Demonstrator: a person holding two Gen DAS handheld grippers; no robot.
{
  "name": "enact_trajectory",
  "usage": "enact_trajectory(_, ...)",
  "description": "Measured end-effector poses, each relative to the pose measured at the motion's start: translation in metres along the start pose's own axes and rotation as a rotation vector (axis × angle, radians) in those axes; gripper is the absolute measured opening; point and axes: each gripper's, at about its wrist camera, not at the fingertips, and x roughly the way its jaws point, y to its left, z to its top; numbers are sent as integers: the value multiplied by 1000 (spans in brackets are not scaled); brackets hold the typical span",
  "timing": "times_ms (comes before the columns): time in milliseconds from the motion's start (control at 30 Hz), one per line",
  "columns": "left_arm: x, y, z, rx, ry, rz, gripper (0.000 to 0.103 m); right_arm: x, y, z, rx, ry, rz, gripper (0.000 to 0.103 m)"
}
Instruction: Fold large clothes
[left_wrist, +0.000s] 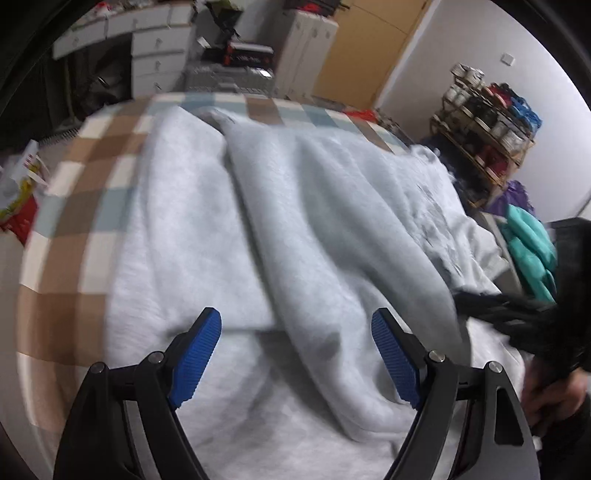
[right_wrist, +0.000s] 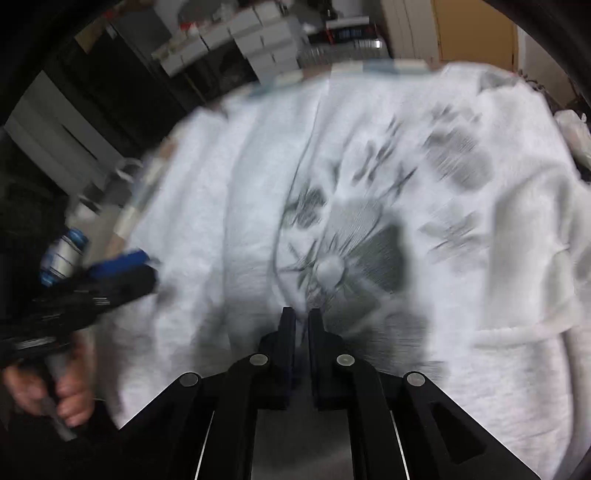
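Left gripper (left_wrist: 295, 354): jaws wide open, nothing between them, hovering over the sweatshirt (left_wrist: 280, 229). Sweatshirt is pale grey, spread over a checked cloth (left_wrist: 74, 206) ahead of and beneath both jaws, with a long fold running forward from the left jaws. Right gripper (right_wrist: 302, 321): jaws nearly closed at the printed graphic (right_wrist: 354, 254); can't tell if fabric is pinched. Frames are blurred.

The sweatshirt (left_wrist: 314, 229) was pale grey-white with a dark grey flower print (right_wrist: 354, 258) on it. The cloth (left_wrist: 85, 206) under it had brown, white and light blue checks. The left gripper (left_wrist: 295, 354) was black with blue pads (left_wrist: 195, 362).
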Motion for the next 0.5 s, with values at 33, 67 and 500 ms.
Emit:
enact_trajectory(33,0,2,3,12,-8,25,80,-12,-6,3,-21,-29,-34,45)
enact_trajectory(67,4,4,7,28,3,60,80,-23,-13,6,-43,-58,-73,61)
enact_trajectory(500,67,36,34,43,197,176,87,34,-97,30,-59,150,-397,94)
